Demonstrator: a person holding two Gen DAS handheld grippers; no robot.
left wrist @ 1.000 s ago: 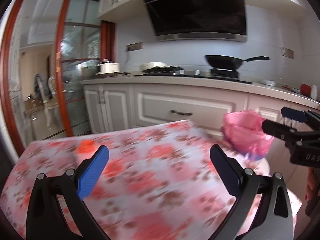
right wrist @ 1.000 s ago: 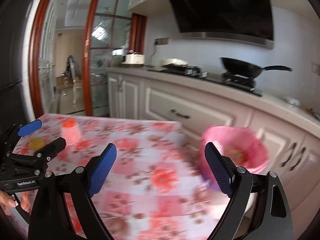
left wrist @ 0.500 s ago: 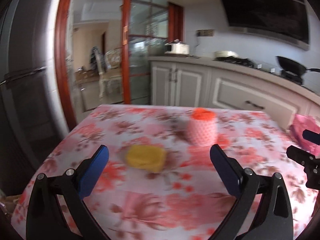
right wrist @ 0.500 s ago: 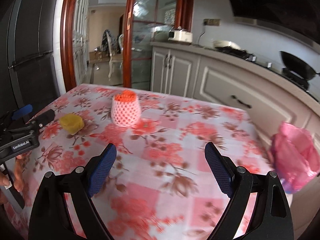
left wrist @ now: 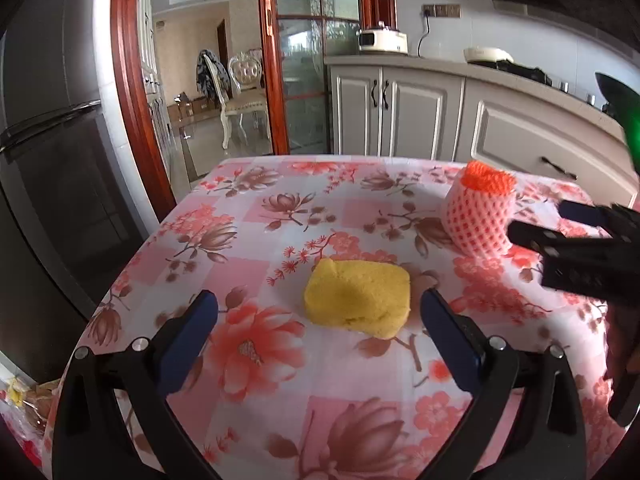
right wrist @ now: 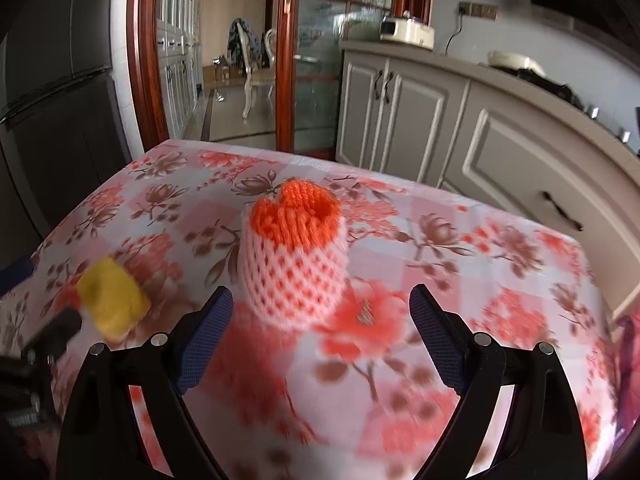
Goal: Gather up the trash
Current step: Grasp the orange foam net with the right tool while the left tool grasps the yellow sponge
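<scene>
A yellow sponge was seen lying flat on the flowered cloth. It was a soft block with round corners, and its wide face was turned up. A foam net sleeve was stood upright at about 2 o'clock from the sponge, well apart from it. It was pink and white below, orange at the open top.

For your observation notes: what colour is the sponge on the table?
Yellow: the sponge shows best in the left wrist view.
</scene>
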